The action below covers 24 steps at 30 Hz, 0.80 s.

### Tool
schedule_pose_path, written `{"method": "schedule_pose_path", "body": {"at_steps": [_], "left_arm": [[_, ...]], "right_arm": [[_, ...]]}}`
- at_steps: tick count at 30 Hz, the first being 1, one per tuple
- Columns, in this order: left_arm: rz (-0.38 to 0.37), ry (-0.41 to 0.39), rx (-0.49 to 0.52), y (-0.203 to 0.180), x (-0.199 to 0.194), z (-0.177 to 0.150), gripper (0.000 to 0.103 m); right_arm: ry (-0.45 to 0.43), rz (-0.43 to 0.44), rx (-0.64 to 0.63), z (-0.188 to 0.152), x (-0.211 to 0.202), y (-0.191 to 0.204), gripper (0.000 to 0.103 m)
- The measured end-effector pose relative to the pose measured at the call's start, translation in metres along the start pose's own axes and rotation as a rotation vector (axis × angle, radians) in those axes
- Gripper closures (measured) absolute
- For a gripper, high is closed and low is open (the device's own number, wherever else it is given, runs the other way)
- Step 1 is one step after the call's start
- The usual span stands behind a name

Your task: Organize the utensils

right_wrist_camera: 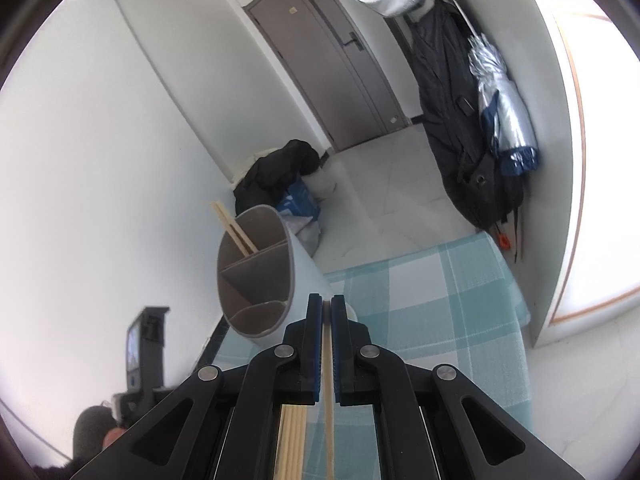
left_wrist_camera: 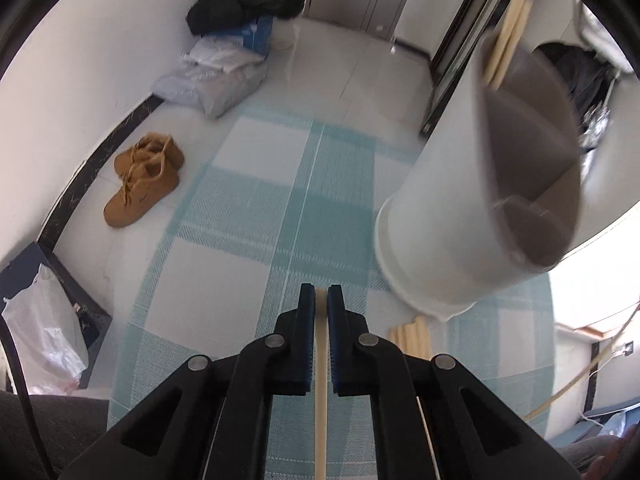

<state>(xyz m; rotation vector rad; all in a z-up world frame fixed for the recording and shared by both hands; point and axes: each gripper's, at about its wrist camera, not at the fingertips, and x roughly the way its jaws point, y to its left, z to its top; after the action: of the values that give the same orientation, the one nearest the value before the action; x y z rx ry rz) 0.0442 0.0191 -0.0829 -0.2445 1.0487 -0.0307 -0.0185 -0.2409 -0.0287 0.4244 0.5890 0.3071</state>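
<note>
A white utensil holder [left_wrist_camera: 472,200] with brown dividers stands on the teal checked tablecloth [left_wrist_camera: 256,216]; two wooden chopsticks [left_wrist_camera: 506,38] lean in its far compartment. My left gripper [left_wrist_camera: 321,296] is shut on one wooden chopstick [left_wrist_camera: 321,380], left of and below the holder. Loose chopsticks [left_wrist_camera: 412,334] lie on the cloth by the holder's base. In the right wrist view the holder [right_wrist_camera: 260,272] is just ahead and left of my right gripper [right_wrist_camera: 330,304], which is shut on a chopstick [right_wrist_camera: 328,392]. More chopsticks [right_wrist_camera: 292,440] lie beneath it.
Brown shoes [left_wrist_camera: 144,178], bags [left_wrist_camera: 212,84] and a dark jacket [left_wrist_camera: 244,0] lie on the floor beyond the table. A black coat [right_wrist_camera: 452,112] and a folded umbrella [right_wrist_camera: 504,108] hang at the right wall. A phone on a stand [right_wrist_camera: 146,344] is at the left.
</note>
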Motion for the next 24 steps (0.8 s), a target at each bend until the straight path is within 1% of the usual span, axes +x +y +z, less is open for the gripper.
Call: {"method": "schedule_pose_path", "body": {"at_steps": [3, 6, 9, 12, 15, 21, 23, 24], "left_arm": [[-0.064, -0.135, 0.014, -0.006, -0.037, 0.001, 0.101], [-0.112, -0.236, 0.039, -0.014, -0.067, 0.002, 0.101], [-0.138, -0.288, 0.074, -0.02, -0.083, 0.004, 0.101], [-0.15, -0.346, 0.145, -0.028, -0.096, -0.001, 0.101], [-0.157, -0.355, 0.214, -0.032, -0.098, -0.007, 0.101], [-0.144, -0.335, 0.282, -0.036, -0.108, -0.007, 0.101], [-0.142, -0.316, 0.31, -0.04, -0.113, -0.007, 0.101], [-0.14, -0.288, 0.335, -0.043, -0.112, -0.007, 0.102]], "right_arm": [[-0.014, 0.001, -0.067, -0.003, -0.005, 0.015, 0.1], [-0.034, 0.006, -0.15, -0.008, -0.01, 0.034, 0.1], [-0.042, 0.01, -0.209, -0.011, -0.011, 0.049, 0.1], [-0.051, 0.012, -0.238, -0.014, -0.011, 0.06, 0.1], [-0.064, 0.016, -0.251, -0.016, -0.013, 0.066, 0.1], [-0.073, 0.006, -0.265, -0.018, -0.013, 0.073, 0.1], [-0.086, 0.006, -0.269, -0.017, -0.016, 0.076, 0.1], [-0.093, 0.007, -0.272, -0.017, -0.018, 0.076, 0.1]]}}
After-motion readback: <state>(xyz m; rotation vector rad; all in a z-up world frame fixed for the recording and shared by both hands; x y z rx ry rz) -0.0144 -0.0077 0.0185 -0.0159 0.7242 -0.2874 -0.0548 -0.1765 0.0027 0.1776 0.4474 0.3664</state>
